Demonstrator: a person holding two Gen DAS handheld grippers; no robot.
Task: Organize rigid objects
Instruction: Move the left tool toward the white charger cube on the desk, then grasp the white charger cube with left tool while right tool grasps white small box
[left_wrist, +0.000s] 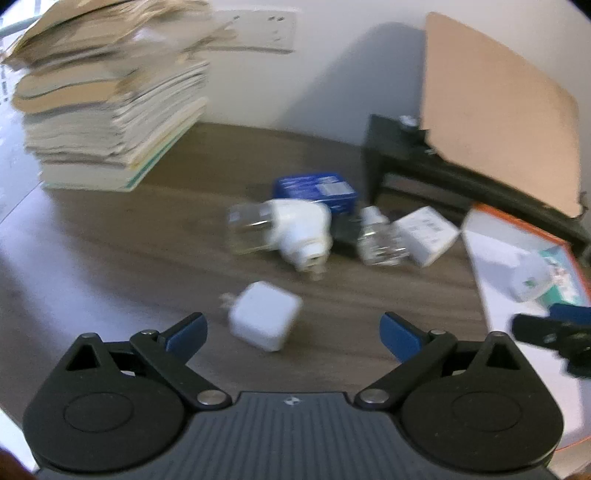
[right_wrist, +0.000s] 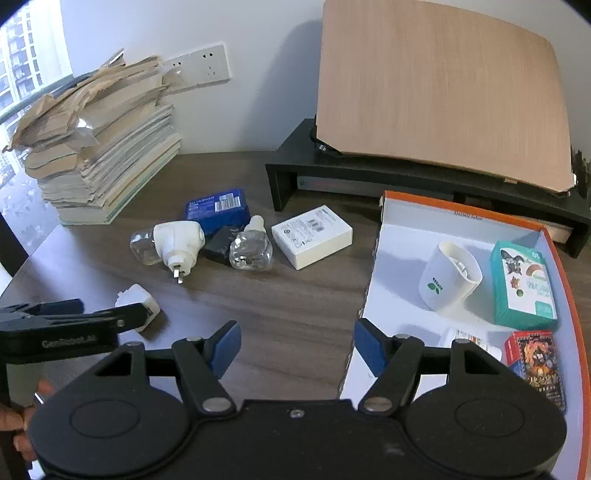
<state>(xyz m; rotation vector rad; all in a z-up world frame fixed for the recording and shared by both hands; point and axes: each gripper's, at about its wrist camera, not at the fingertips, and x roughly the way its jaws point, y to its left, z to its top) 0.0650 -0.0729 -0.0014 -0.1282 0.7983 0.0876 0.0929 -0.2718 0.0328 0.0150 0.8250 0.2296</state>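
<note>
Count on the dark wood desk (right_wrist: 288, 306), loose items: one white cube charger (left_wrist: 264, 315), one white plug-in vaporizer (right_wrist: 177, 242) with a clear bottle attached, one separate clear refill bottle (right_wrist: 251, 251), one blue box (right_wrist: 218, 208), one flat white box (right_wrist: 312, 236), one small black object (right_wrist: 219, 242) between the vaporizer and the refill bottle. In the orange-edged tray (right_wrist: 384, 258): one white cup (right_wrist: 450, 280) lying on its side, one teal carton (right_wrist: 522, 284), one red card pack (right_wrist: 535, 360), and one small white packet, partly hidden.

Off-task: one stack of papers (right_wrist: 103, 155) at 10 o'clock, one black riser (right_wrist: 295, 170) carrying a wooden board (right_wrist: 439, 81) at 1 o'clock.

The charger lay on the desk just ahead of the left gripper (left_wrist: 293, 332), at 12 o'clock from its jaws and clear of both pads; the prongs pointed toward 10 o'clock in the left wrist view. Its body was near-cubic, so no clear long axis. The vaporizer lay with its long axis running 10 to 4 o'clock in the right wrist view, prongs toward 5 o'clock.

Left jaws stood wide apart, nothing between them. The right gripper (right_wrist: 295, 347) hung over the desk beside the tray's left wall, jaws parted and empty.
</note>
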